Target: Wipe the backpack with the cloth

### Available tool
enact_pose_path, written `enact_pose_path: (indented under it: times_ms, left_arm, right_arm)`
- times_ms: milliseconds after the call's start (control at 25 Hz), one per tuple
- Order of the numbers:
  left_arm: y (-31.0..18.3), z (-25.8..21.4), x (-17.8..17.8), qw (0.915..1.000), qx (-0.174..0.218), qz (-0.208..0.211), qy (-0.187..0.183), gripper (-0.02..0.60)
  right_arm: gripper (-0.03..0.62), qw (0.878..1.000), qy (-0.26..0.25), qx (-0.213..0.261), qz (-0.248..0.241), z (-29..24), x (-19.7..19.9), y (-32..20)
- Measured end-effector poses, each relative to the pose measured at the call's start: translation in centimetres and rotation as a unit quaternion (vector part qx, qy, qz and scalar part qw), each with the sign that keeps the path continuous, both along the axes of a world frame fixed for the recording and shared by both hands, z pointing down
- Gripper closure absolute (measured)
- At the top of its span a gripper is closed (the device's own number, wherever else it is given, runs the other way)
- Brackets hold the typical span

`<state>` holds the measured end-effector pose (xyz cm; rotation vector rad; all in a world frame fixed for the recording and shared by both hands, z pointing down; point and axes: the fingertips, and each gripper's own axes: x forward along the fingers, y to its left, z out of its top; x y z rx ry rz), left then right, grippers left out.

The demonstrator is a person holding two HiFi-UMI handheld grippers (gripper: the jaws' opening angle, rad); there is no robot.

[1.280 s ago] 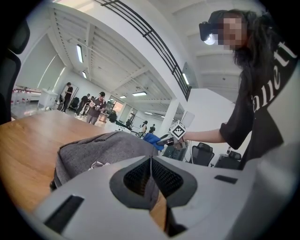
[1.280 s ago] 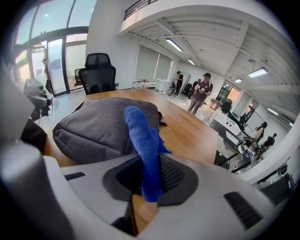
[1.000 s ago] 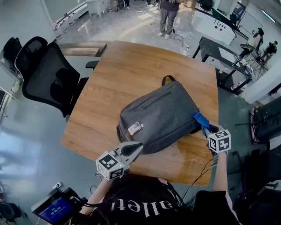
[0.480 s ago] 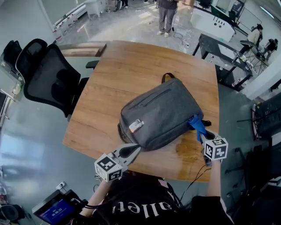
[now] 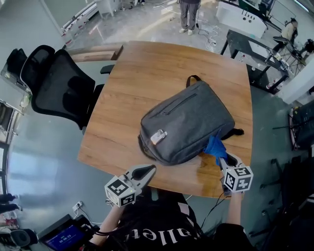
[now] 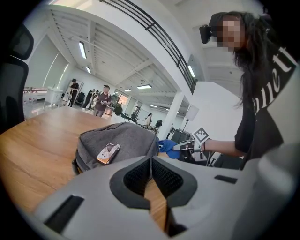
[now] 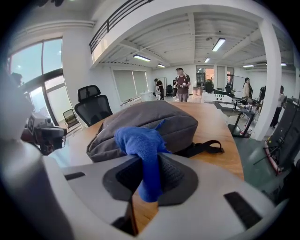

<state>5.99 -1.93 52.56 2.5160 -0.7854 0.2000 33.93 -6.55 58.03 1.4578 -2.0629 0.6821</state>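
Note:
A grey backpack [image 5: 186, 122] lies flat on the wooden table [image 5: 147, 73], with a small tag [image 5: 158, 137] near its front end; it also shows as the backpack [image 6: 117, 140] and the backpack [image 7: 150, 117]. My right gripper [image 5: 221, 159] is shut on a blue cloth [image 5: 214, 145], which touches the backpack's near right edge. In the right gripper view the cloth [image 7: 140, 145] bunches up out of the jaws in front of the bag. My left gripper [image 5: 147, 171] is shut and holds nothing, hovering at the table's front edge just short of the backpack.
A black office chair [image 5: 56, 86] stands left of the table. A black strap [image 5: 235, 132] pokes out of the backpack's right side. A person [image 5: 189, 14] stands beyond the far edge of the table. Benches and equipment [image 5: 255, 54] lie to the right.
My right gripper has dragged the blue cloth along the backpack's right edge toward me. The left gripper has stayed near the front edge.

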Motion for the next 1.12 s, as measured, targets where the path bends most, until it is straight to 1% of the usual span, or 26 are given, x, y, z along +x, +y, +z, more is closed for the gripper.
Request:
enact_pose_path:
  times_ms: [200, 280, 400, 640, 840, 1000, 1120]
  left_arm:
    - [0.9, -1.7, -0.9, 0.9999, -0.008, 0.01, -0.005, 0.583]
    - [1.0, -2.0, -1.4, 0.9997, -0.007, 0.023, -0.004, 0.584]
    - [1.2, -1.9, -2.4, 0.9983, 0.005, 0.055, 0.015, 0.584]
    - [1.4, -2.7, -5.9, 0.9922, 0.019, 0.119, 0.032, 0.584]
    - [1.9, -3.0, -11.1, 0.9853, 0.027, 0.163, 0.045, 0.583]
    - [2.7, -3.1, -14.6, 0.9805, 0.024, 0.187, 0.053, 0.584]
    - [3.9, -2.3, -15.7, 0.9764, 0.016, 0.207, 0.059, 0.583]
  right_arm:
    - [0.516, 0.999, -0.02, -0.001, 0.035, -1.9, -1.6, 4.0]
    - [0.516, 0.998, -0.03, -0.006, 0.049, -2.1, -3.0, 5.5]
    - [0.516, 0.996, -0.042, -0.012, 0.076, -2.1, -5.6, 8.0]
    - [0.516, 0.989, -0.065, 0.005, 0.13, -3.2, -12.6, 11.2]
    - [0.516, 0.982, -0.079, 0.026, 0.169, -4.2, -19.8, 13.3]
    - [0.516, 0.973, -0.093, 0.037, 0.206, -4.8, -24.9, 15.6]
    - [0.516, 0.968, -0.104, 0.035, 0.226, -4.0, -27.7, 17.8]
